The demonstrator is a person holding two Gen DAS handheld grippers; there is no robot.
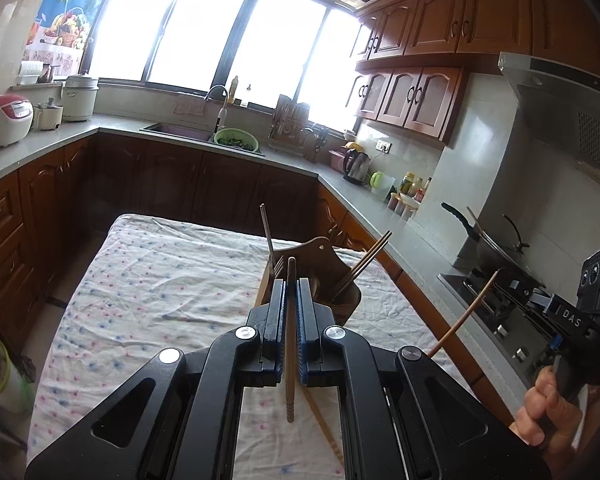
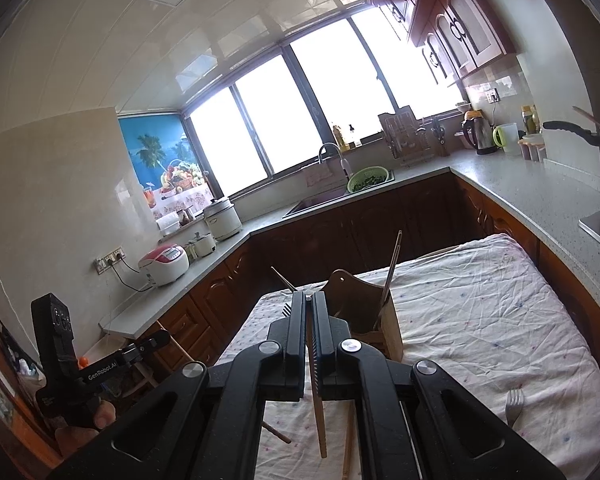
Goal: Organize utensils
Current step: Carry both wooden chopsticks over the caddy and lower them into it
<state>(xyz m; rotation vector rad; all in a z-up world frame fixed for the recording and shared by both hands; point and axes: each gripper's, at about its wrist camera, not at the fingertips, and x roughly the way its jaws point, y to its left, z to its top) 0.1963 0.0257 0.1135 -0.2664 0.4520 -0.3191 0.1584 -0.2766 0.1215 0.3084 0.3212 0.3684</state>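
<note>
A wooden utensil holder (image 1: 320, 268) stands on the cloth-covered table (image 1: 160, 280), with chopsticks (image 1: 364, 264) and a fork (image 1: 278, 266) in it. My left gripper (image 1: 291, 284) is shut on a brown wooden chopstick (image 1: 290, 360), held just in front of the holder. My right gripper (image 2: 309, 300) is shut on a light bamboo chopstick (image 2: 318, 408), next to the holder (image 2: 374, 312). That chopstick also shows at the right of the left wrist view (image 1: 466, 312). A metal fork (image 2: 514, 404) lies on the cloth at the right. Another chopstick (image 1: 326, 428) lies on the cloth below my left gripper.
Grey counters (image 1: 380, 208) and brown cabinets wrap around the table. A sink with a green colander (image 1: 236, 140) is at the back, rice cookers (image 1: 4, 120) at the left, a kettle (image 1: 358, 166) and a stove with a wok (image 1: 492, 252) at the right.
</note>
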